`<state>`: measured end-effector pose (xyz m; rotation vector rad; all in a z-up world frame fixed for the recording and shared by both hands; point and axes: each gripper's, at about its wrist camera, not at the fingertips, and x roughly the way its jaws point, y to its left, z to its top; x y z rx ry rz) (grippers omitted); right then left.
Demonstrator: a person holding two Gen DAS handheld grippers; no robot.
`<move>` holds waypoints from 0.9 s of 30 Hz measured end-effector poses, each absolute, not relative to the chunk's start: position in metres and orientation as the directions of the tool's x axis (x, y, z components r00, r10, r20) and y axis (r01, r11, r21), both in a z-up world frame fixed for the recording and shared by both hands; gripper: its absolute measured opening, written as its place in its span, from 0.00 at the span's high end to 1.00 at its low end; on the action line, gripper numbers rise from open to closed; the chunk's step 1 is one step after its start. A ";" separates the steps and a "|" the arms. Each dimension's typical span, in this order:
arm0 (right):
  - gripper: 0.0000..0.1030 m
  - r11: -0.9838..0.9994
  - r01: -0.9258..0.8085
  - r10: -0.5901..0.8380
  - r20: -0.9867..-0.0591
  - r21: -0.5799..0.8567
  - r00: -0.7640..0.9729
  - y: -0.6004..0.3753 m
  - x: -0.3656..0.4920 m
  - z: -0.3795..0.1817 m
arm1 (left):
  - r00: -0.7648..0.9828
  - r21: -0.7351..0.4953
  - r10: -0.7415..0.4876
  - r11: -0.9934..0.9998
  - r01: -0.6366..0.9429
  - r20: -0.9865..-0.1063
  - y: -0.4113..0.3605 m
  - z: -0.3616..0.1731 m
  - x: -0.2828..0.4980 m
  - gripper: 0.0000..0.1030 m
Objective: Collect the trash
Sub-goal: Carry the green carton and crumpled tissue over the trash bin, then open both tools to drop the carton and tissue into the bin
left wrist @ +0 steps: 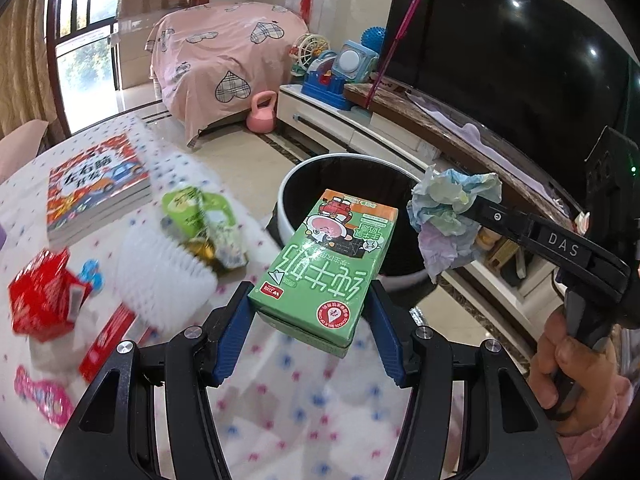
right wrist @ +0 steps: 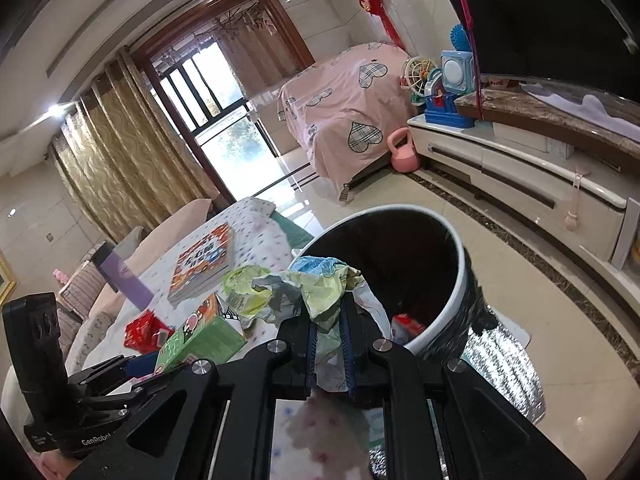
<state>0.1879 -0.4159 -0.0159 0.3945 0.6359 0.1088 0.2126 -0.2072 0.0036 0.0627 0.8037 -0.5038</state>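
My left gripper [left wrist: 310,304] is shut on a green milk carton [left wrist: 324,264] and holds it above the table edge, just short of the white trash bin [left wrist: 304,168]. My right gripper [right wrist: 330,320] is shut on a crumpled paper wad [right wrist: 316,284] and holds it over the near rim of the bin [right wrist: 456,280]. The wad [left wrist: 452,208] and the right gripper [left wrist: 480,210] also show at the right of the left wrist view, above the bin. In the right wrist view the carton [right wrist: 204,344] sits at lower left. The bin has a black liner and some red trash [right wrist: 406,324] inside.
On the dotted tablecloth [left wrist: 280,420] lie a green crumpled wrapper [left wrist: 204,220], a red packet [left wrist: 44,300], a white brush [left wrist: 160,276] and a picture book [left wrist: 96,184]. A TV cabinet [right wrist: 520,176], a TV and a pink kettlebell [left wrist: 262,112] stand beyond the bin.
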 end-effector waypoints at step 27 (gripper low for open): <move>0.84 0.939 0.077 0.171 -0.651 0.334 0.739 -0.448 0.249 -0.035 | 0.532 -0.094 -0.370 0.875 0.475 -0.761 -0.260 -0.012 0.273 0.43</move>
